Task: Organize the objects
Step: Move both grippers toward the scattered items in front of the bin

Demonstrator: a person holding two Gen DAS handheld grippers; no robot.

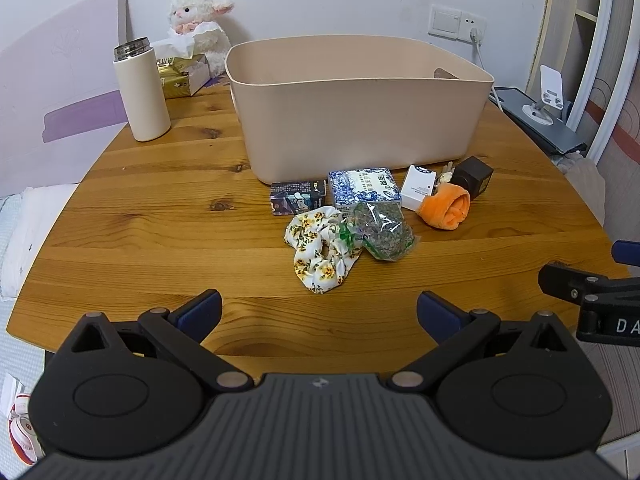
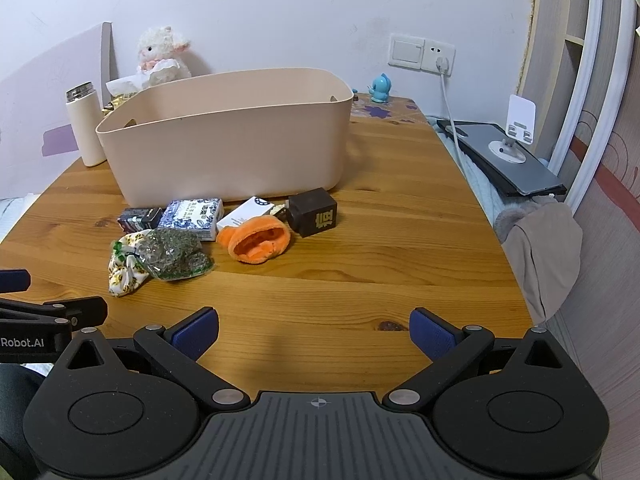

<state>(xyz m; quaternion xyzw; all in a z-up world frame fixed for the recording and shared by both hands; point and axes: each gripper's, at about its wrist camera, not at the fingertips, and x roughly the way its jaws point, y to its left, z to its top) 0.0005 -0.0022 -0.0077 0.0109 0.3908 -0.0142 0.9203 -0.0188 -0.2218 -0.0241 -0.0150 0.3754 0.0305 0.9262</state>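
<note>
Nearest the cameras, the left hand-held gripper [image 1: 319, 314] and the right hand-held gripper [image 2: 314, 330] hang over the near edge of the wooden table [image 1: 160, 240], each with its blue-padded fingers spread wide and nothing between them.

Just ahead of the left hand-held gripper lies the floral scrunchie [image 1: 320, 250], touching the clear bag of dried green bits [image 1: 382, 230], which overlaps its far side. Ahead and to the left of the right hand-held gripper sits the orange plush piece [image 2: 258, 242]. Beyond these, in a row along the bin's near wall, are the dark small box [image 1: 298, 196], the blue-and-white patterned box [image 1: 364, 186], the white box [image 1: 418, 186] and the black cube [image 2: 313, 212]. Farthest of the group stands the beige bin [image 1: 360, 120].

By the look of things, the sorting has barely begun — every loose item is on the table and neither tool holds anything, so the whole pile probably remains to go into the bin.

Much is hidden: the bin's floor cannot be seen from either view, though a brownish shape peeks above its far rim in the left wrist view. A small pale object wedged between the white box and the black cube is too small to identify, and the print on the boxes is unreadable.
</note>
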